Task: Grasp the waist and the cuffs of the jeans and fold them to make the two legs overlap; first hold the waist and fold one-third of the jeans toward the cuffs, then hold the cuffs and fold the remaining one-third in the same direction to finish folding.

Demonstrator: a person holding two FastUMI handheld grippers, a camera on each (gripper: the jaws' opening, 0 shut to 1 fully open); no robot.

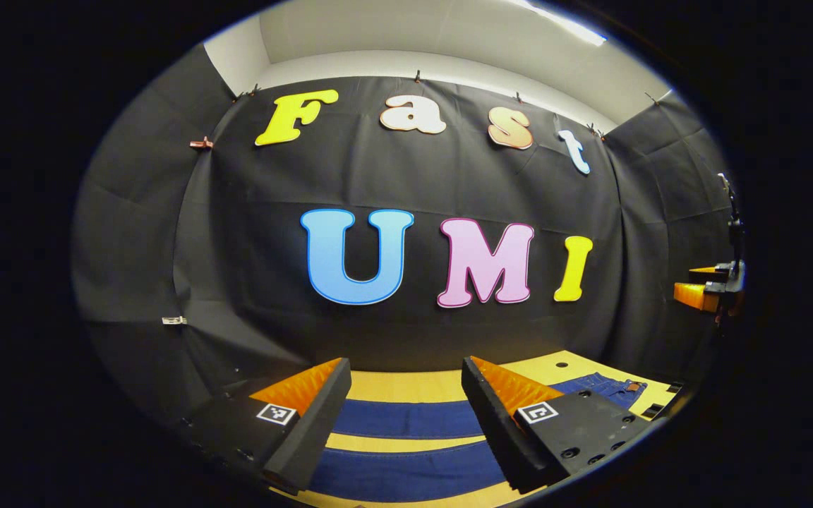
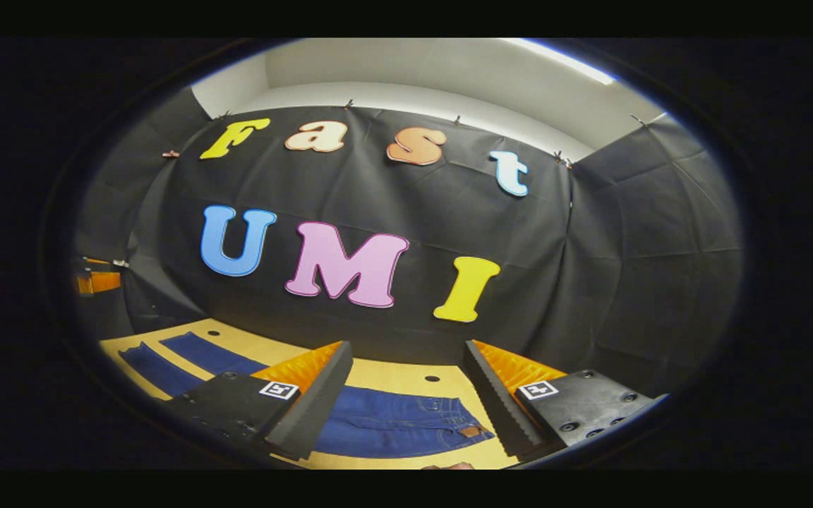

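Two blue legs of the jeans (image 1: 406,451) lie flat and side by side on the yellow table (image 1: 406,386), below the left gripper (image 1: 406,423), whose jaws stand spread with nothing between them. The right gripper (image 2: 406,402) (likewise spread and empty) hangs above the waist (image 2: 406,423), which lies flat, brown patch (image 2: 473,430) up.

Left tongs (image 1: 404,395) agape; right tongs (image 2: 406,381) agape.

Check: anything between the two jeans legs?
Nothing: in the left gripper view, a bare strip of yellow table separates the two legs of the jeans, seen between the left gripper's open fingers.
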